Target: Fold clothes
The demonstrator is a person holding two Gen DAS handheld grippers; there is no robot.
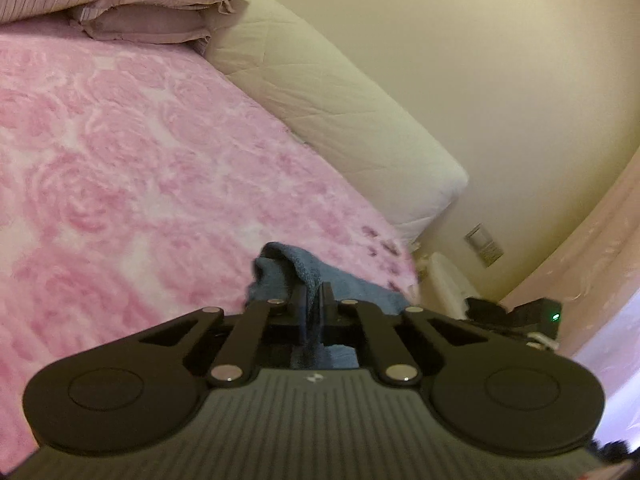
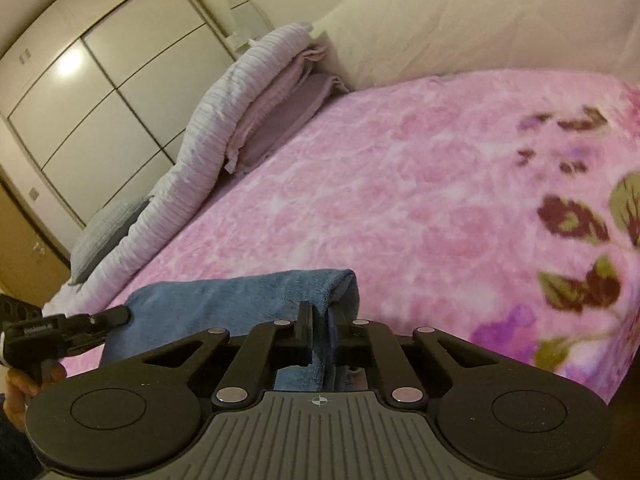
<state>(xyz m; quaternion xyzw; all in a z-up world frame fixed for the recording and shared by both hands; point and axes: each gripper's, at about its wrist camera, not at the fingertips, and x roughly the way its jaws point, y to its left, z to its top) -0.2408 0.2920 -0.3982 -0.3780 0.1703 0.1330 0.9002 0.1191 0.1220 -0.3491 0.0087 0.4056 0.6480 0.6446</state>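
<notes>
A blue terry garment (image 2: 240, 296) lies on the pink floral blanket (image 2: 400, 184) near the bed's front edge. My right gripper (image 2: 320, 316) is shut on its right folded corner. My left gripper (image 1: 314, 296) is shut on the other corner of the blue garment (image 1: 352, 284), whose edge drapes over the fingers. The left gripper also shows in the right wrist view (image 2: 120, 314) at the garment's left end. The right gripper body shows in the left wrist view (image 1: 532, 314) at the right.
Folded lilac and striped bedding (image 2: 248, 120) is stacked at the head of the bed, with a cream quilted mattress pad (image 1: 340, 112) along the wall. White wardrobe doors (image 2: 100, 100) stand behind. A white radiator (image 1: 444, 280) stands past the bed's corner.
</notes>
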